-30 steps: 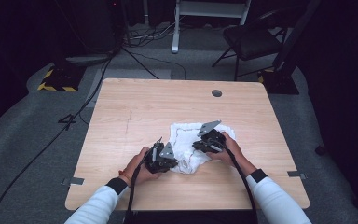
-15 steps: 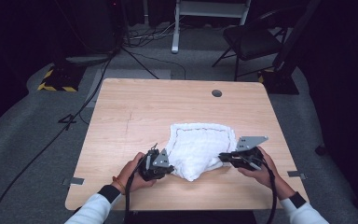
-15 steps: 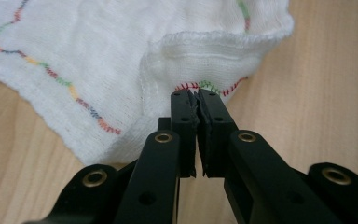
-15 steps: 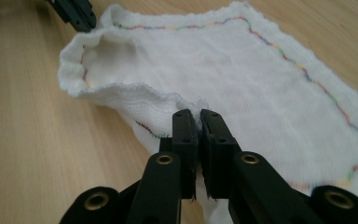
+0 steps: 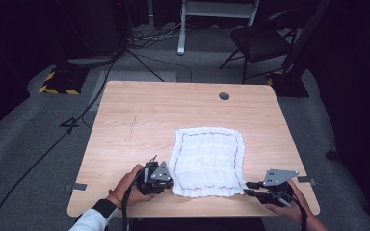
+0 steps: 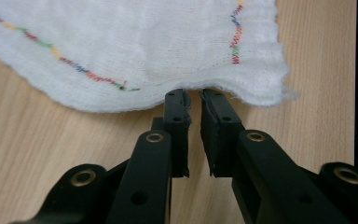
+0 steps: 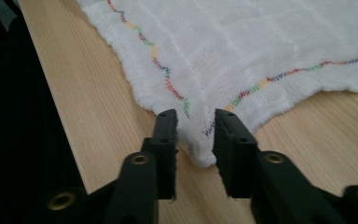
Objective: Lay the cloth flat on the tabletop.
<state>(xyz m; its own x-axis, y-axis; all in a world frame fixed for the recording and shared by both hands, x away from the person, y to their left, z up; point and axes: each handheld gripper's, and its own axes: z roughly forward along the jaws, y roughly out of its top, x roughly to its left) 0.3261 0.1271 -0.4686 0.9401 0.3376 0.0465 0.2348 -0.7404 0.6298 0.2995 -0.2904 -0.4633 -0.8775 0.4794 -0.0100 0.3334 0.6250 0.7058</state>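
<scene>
The cloth [image 5: 208, 161] lies flat near the desk's [image 5: 139, 115] front edge. Both grippers, left [image 6: 195, 100] and right [image 7: 195, 122], have just been opening, each corner loose between the jaws. Draw back straight, so nothing wrinkles.

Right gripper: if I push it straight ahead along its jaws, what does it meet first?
The white cloth. The right gripper has just been opening, and the cloth's near corner already lies between its parted jaws, seemingly not pinched. Going on, it would likely bunch the cloth across the table; depth is hard to judge.
</scene>
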